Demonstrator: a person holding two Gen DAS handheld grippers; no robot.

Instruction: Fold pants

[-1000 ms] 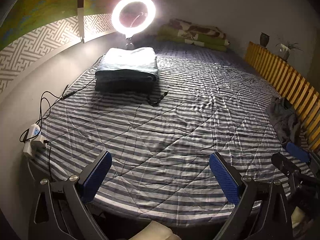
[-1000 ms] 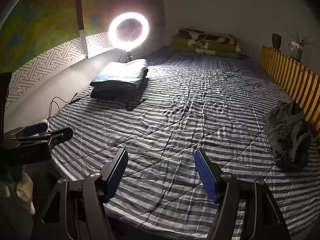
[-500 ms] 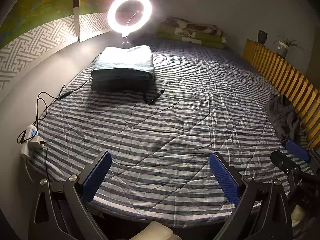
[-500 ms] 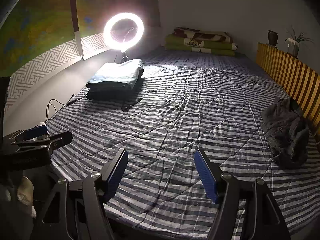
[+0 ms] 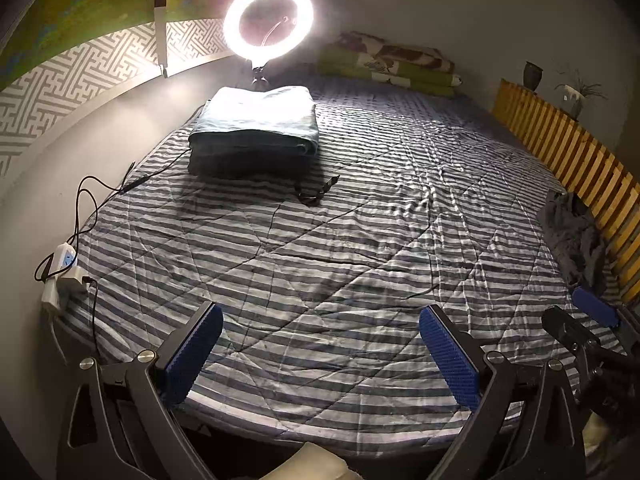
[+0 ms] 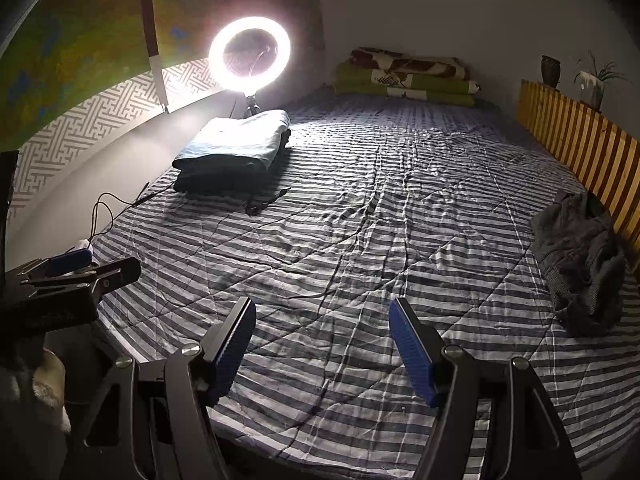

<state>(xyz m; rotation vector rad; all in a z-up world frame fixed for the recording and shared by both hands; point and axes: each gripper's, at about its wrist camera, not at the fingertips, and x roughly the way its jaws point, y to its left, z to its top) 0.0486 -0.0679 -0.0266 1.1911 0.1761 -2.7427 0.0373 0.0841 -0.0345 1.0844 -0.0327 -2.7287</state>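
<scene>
A: Scanning left to right: folded stack upper left beside the ring light; my view has barely drifted, so folding hasn't begun.
B: Jaws?
A: Left gripper and right gripper both spread, empty. Crumpled pants lie at right on the bed. No containers.

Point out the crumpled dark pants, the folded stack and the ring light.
crumpled dark pants (image 6: 580, 268), right wrist view, middle of the heap.
folded stack (image 5: 256, 124), left wrist view, top layer.
ring light (image 6: 250, 54), right wrist view, lit ring.

bed | folded stack | crumpled pants | cable
</scene>
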